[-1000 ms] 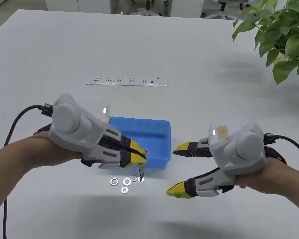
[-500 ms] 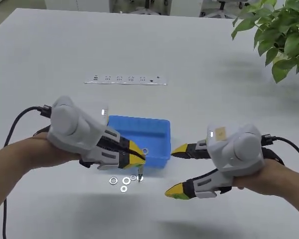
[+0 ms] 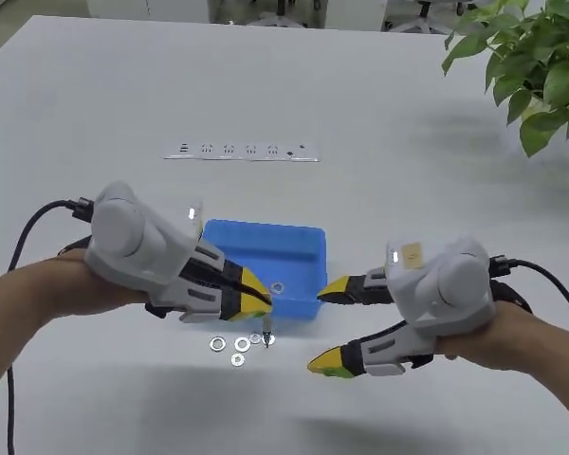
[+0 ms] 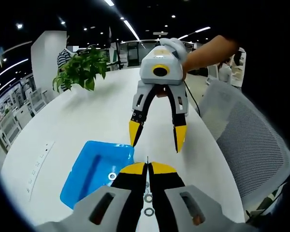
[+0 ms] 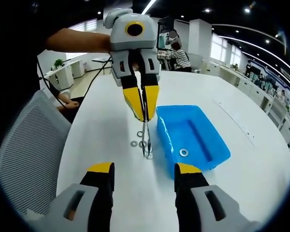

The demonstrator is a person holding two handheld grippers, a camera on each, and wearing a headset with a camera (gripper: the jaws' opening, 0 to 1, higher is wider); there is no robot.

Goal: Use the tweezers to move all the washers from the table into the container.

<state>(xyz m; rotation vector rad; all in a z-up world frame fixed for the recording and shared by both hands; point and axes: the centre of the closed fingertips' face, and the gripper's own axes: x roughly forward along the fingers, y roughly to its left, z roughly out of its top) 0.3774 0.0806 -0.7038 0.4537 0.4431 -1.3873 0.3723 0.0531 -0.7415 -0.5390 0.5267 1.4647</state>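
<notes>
Pick-up step, mid-task. The container [image 3: 266, 248] is the blue tray, with one washer [image 3: 278, 287] lying inside by its near wall, so at least one is done. The loose washers [image 3: 239, 347] sit on the table [image 3: 389, 133] just in front of that near wall, about five of them (rough count, they're tiny). The left gripper [image 3: 262, 296] has its jaws clamped tight on the tweezers [image 5: 146, 137], tips pointing down among the washers nearest the container. I cannot tell whether the tips have one pinched. The right gripper [image 3: 330, 325] hangs just right of the container, jaws spread wide, holding nothing. Next move, I'd judge: nip one washer, lift it over the container's near rim, and let go inside. They are thin flat rings and will probably slip easily.
</notes>
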